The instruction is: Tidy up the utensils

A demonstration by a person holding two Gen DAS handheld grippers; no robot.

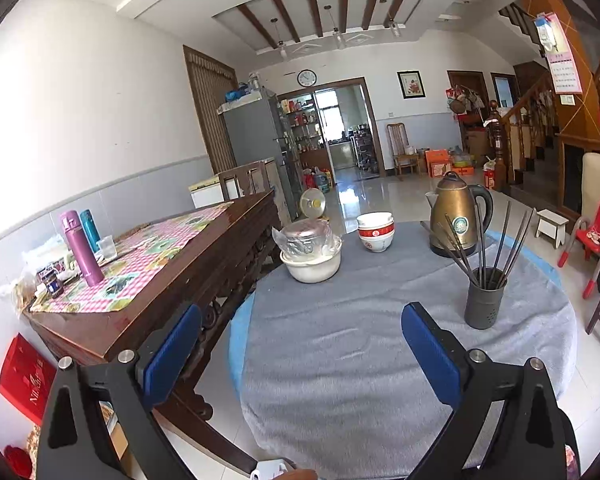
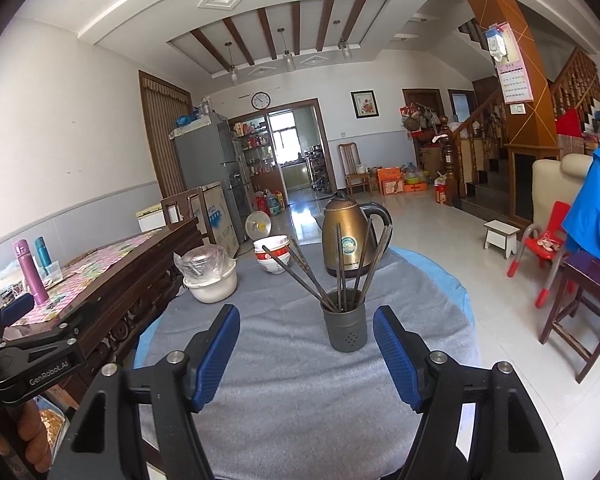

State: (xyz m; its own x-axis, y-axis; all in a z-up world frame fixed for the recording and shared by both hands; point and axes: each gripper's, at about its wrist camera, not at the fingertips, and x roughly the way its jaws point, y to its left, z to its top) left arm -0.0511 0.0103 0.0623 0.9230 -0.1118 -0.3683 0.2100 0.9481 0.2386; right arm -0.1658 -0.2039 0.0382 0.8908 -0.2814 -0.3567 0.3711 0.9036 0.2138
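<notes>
Chopsticks (image 2: pixel 342 276), thin dark metal, fan from perforated cylindrical holder (image 2: pixel 347 330); grey fleecy cloth (image 2: pixel 300 360) beneath.

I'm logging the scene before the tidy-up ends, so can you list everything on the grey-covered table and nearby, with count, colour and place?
holder: one, dark grey, near edge of the grey cloth
chopsticks: several, dark, standing in the holder
kettle: one, brass with black handle, behind the holder
bowls: a stack, white with red band, left of the kettle
pot: one, white, with a plastic-wrapped lid, far left of the cloth
flasks: two, purple and teal, on the wooden side table
stool: one, white, on the floor
left tool: open, empty
right tool: open, empty, short of the holder
</notes>
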